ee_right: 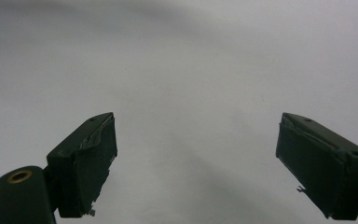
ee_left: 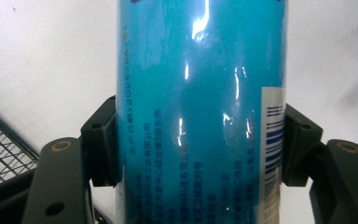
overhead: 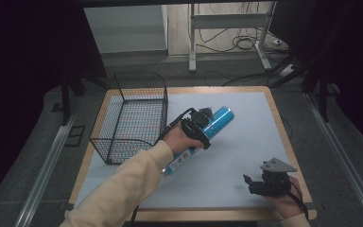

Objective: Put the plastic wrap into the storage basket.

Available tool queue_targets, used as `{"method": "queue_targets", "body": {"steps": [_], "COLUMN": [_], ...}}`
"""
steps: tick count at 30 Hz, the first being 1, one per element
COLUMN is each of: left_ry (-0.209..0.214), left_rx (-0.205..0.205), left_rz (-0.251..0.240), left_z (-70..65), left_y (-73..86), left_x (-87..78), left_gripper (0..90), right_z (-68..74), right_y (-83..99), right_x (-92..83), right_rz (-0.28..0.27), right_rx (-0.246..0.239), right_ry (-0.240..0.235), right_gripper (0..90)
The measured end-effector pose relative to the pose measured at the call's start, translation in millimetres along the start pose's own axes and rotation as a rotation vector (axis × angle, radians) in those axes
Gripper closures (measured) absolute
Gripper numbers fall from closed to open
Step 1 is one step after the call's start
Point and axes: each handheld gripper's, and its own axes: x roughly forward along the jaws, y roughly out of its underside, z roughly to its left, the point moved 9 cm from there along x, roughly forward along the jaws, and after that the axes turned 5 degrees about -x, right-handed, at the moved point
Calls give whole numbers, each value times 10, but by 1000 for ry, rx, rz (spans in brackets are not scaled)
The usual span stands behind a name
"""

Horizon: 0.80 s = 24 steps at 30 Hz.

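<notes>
L gripper (overhead: 203,124) clamps blue can (overhead: 216,120) (basket (overhead: 132,113) just beside).

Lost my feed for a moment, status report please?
Left gripper shut on blue can. Right gripper open, empty. Wire basket beside can, path looks clear.

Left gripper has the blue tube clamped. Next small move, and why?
Probably carry the blue tube leftward over the wire basket. The left gripper has both pads pressed on the tube's sides, the tube looks clear of the table, and the basket stands open-topped just beside it. The right gripper rests open and apart, so it is not in the way.
</notes>
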Motion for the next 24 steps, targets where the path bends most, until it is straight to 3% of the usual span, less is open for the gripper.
{"method": "queue_targets", "body": {"steps": [10, 11, 18, 24], "left_ry": [-8, -27, -37, -78], "left_rx": [1, 5, -2, 3], "left_rz": [-15, -30, -44, -40], "left_z": [18, 31, 109, 200], "left_y": [-110, -144, -248, -343], "left_x": [-116, -168, -335, -444], "left_gripper": [310, 311, 311, 311], "right_z": [-11, -17, -21, -16], "right_y": [-4, -3, -7, 2], "right_x": [-6, -4, 5, 15], "right_rz": [-1, -2, -1, 5], "right_rx": [2, 3, 0, 1], "right_ry": [1, 2, 7, 4], "right_gripper": [127, 127, 128, 128]}}
